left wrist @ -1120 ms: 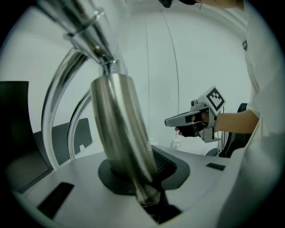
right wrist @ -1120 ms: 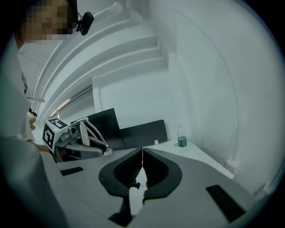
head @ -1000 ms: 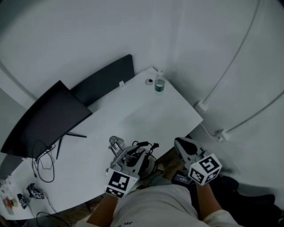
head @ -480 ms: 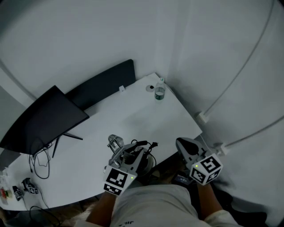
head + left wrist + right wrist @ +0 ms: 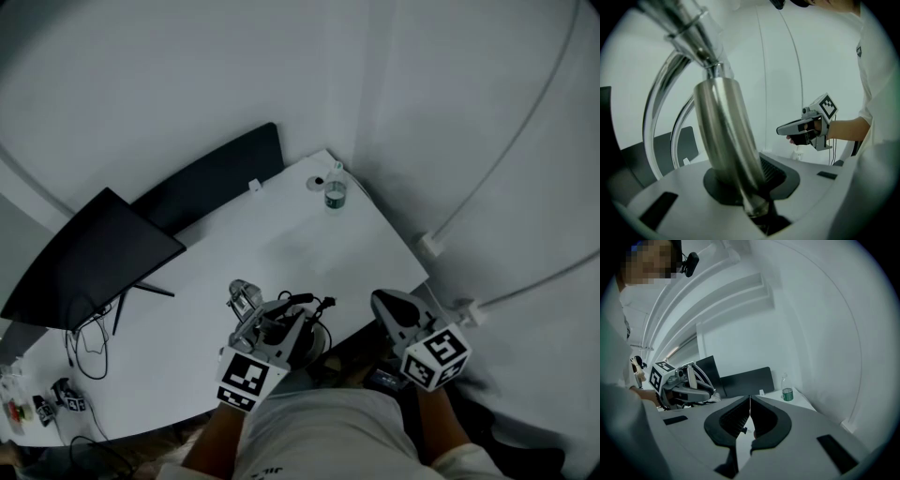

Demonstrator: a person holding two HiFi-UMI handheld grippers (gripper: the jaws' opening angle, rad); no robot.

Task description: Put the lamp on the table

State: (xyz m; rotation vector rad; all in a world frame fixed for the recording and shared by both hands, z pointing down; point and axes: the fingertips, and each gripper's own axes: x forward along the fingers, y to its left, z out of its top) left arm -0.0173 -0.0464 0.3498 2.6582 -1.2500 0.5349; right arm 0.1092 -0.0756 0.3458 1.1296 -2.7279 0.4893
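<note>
Polished metal lamp [image 5: 723,140], rigid, judged slippery and top-heavy, is clamped by its stem in the left gripper [image 5: 279,326] at the near edge of the white table [image 5: 281,234]. The right gripper [image 5: 749,413] is closed, empty. Stem hold suits.

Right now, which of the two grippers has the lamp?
The left gripper: its jaws clamp the lamp by its metal stem. The right gripper is shut and empty.

No lettering is legible; the bottle [image 5: 335,193] label is too small to read.
</note>
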